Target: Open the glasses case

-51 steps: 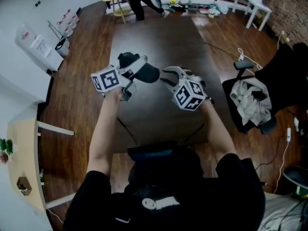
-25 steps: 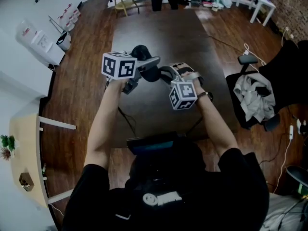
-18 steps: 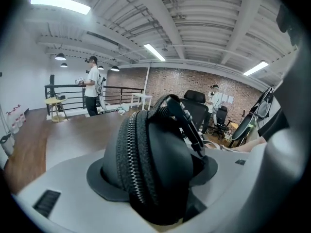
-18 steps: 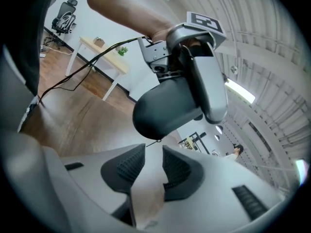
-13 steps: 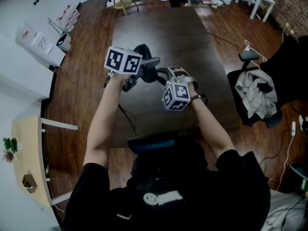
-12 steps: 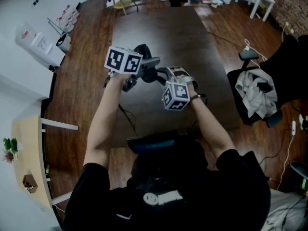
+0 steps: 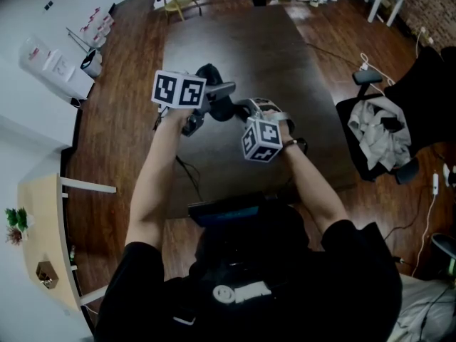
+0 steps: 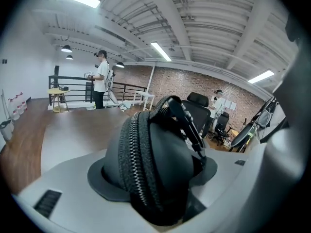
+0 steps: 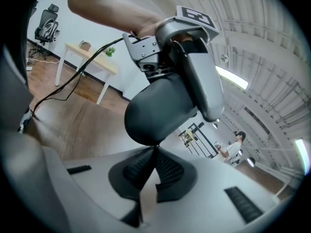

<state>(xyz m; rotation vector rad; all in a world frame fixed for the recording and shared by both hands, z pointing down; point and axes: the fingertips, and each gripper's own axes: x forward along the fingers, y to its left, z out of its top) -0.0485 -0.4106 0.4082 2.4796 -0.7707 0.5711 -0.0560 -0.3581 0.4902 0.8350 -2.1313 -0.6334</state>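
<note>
A person is holding a dark, zip-round glasses case point(image 7: 222, 110) in the air above a long dark table point(image 7: 242, 41). The left gripper point(image 7: 216, 98) is clamping it across its body, leaving one rounded end jutting toward the right gripper point(image 7: 246, 110). The right gripper's jaws have just been closing and are now meeting pad to pad right at that end of the case. Nothing thick is showing between them, and whether they are pinching part of the zip cannot be made out. In the left gripper view the zipper point(image 8: 138, 164) is running closed along the seam, its pull tab point(image 8: 190, 125) lying toward the upper right. The opening therefore appears to be only beginning: the case is secured and presented, while the zip is waiting to be drawn round and the lid lifted. Both grippers are working clear of the tabletop, over its near half, with bare surface stretching away beyond them. A thin cable point(image 7: 189, 180) is trailing across the near left part of the table. An office chair point(image 7: 377, 137) draped with clothing is standing just beside the right edge, and open wooden floor is lying to the left. The tightest spot is between the two grippers themselves, nose to nose around the case.
</note>
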